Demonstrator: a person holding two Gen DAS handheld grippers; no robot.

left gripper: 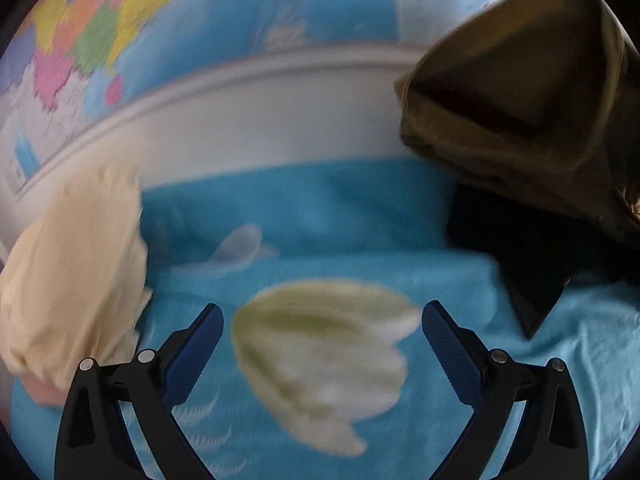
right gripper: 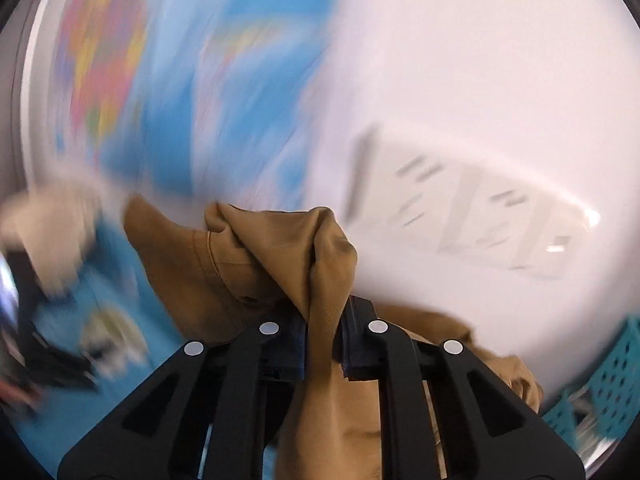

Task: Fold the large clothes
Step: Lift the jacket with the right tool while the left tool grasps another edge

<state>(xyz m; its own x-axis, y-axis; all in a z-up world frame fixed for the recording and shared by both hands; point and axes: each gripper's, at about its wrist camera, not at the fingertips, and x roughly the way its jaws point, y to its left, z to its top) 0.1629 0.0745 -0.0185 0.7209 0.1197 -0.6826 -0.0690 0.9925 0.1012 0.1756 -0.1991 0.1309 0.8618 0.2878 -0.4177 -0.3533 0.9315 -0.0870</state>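
Closest in the right wrist view, the right gripper (right gripper: 323,340) has its two black fingers with blue pads pressed together on a bunched fold of a tan garment (right gripper: 280,256). The cloth rises above the pads in a crumpled peak and also hangs below the fingers toward the bottom of the view. Behind it everything is smeared by motion blur: a white wall (right gripper: 460,80), a colourful map (right gripper: 160,80) on the left, and the corner of a teal perforated basket (right gripper: 612,380) at the lower right.

In the left wrist view, the left gripper (left gripper: 322,320) is spread wide, its blue pads well apart with nothing between them. It hangs over a bright blue bedspread (left gripper: 320,220) printed with a large white tulip (left gripper: 324,360), which shows between the fingers. A cream-coloured bundle of fabric (left gripper: 76,280) lies at the left, just beside the left finger. At the upper right the same garment (left gripper: 528,112), looking olive-brown in shadow here, hangs in the air above the bedspread. Under it a dark, nearly black piece of clothing (left gripper: 532,264) lies on the blue cover. A white panel, perhaps a headboard (left gripper: 260,112), runs along the far edge of the bed, with the wall map (left gripper: 100,32) above it.
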